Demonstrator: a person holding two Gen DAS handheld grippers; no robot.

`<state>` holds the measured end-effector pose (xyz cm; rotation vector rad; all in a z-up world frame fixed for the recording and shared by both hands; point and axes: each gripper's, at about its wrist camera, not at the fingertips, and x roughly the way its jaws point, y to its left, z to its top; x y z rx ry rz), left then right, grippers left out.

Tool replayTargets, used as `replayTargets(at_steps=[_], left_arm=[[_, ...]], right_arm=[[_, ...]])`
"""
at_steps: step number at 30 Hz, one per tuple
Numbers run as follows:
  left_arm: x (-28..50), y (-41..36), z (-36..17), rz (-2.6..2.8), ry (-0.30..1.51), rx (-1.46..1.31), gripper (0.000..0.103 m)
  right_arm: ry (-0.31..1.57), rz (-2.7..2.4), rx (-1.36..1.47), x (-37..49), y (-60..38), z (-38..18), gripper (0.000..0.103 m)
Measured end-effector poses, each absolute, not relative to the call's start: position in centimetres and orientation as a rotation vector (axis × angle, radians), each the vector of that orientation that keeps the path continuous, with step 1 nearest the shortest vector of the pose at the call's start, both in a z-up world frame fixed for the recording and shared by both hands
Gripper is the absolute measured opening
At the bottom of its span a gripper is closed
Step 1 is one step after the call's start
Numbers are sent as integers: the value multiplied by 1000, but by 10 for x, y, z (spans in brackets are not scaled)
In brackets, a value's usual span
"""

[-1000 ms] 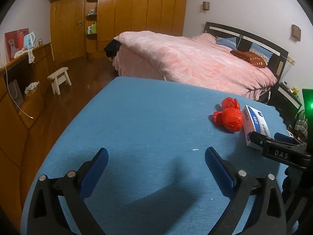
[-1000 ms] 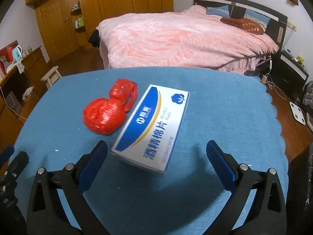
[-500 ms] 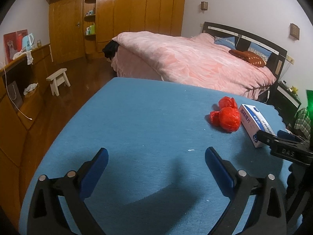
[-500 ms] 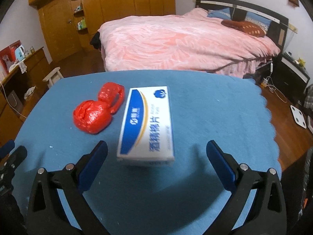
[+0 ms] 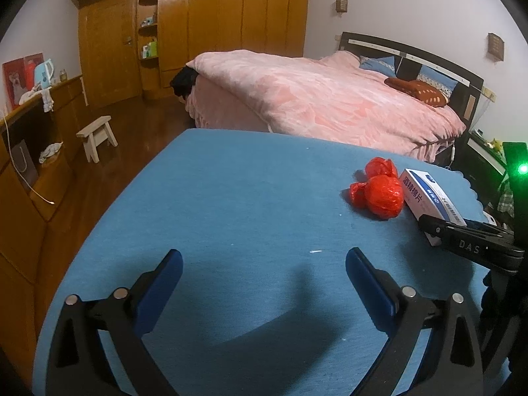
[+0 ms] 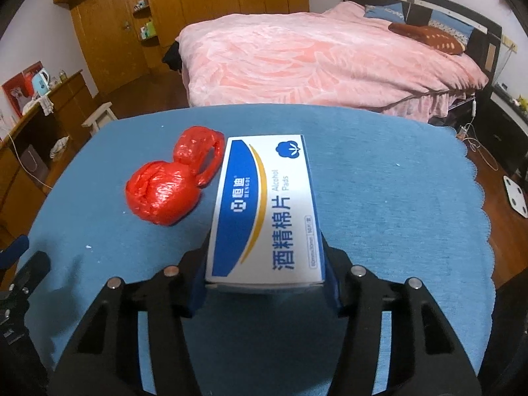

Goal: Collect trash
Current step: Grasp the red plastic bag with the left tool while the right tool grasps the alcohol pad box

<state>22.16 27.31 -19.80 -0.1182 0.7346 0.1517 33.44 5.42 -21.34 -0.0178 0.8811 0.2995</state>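
A white and blue alcohol pads box point(image 6: 264, 208) lies on the blue tablecloth point(image 6: 379, 181). My right gripper point(image 6: 265, 283) is shut on the box's near end, one finger on each side. A crumpled red plastic bag point(image 6: 168, 191) lies just left of the box, touching it. In the left wrist view the box point(image 5: 429, 198) and red bag point(image 5: 379, 191) are at the right, with the right gripper's finger point(image 5: 462, 241) against the box. My left gripper point(image 5: 264, 274) is open and empty above the bare cloth.
A bed with a pink quilt point(image 5: 323, 99) stands behind the table. Wooden wardrobes point(image 5: 204, 26) line the back wall. A small white stool point(image 5: 97, 137) and a wooden desk point(image 5: 29, 151) are at the left. A nightstand point(image 6: 505, 112) is at the right.
My right gripper moved forward over the box and shut on it. The box is now straight between the fingers. The left gripper stayed open and hardly moved.
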Motion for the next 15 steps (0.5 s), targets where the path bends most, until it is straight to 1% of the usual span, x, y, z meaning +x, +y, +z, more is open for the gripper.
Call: replayTargets(at_steps=[5,10,15], left_arm=[[231,257,-196,120,731,-111,97],[249,231,-195,63,726,-98,97],[275,206,-198,21,728,-96,94]], right_arm=[[842,236,16,330,28,-203,53],[852,159,35,336,-8,-202,53],[850,122,38,340,-33,-205,53]])
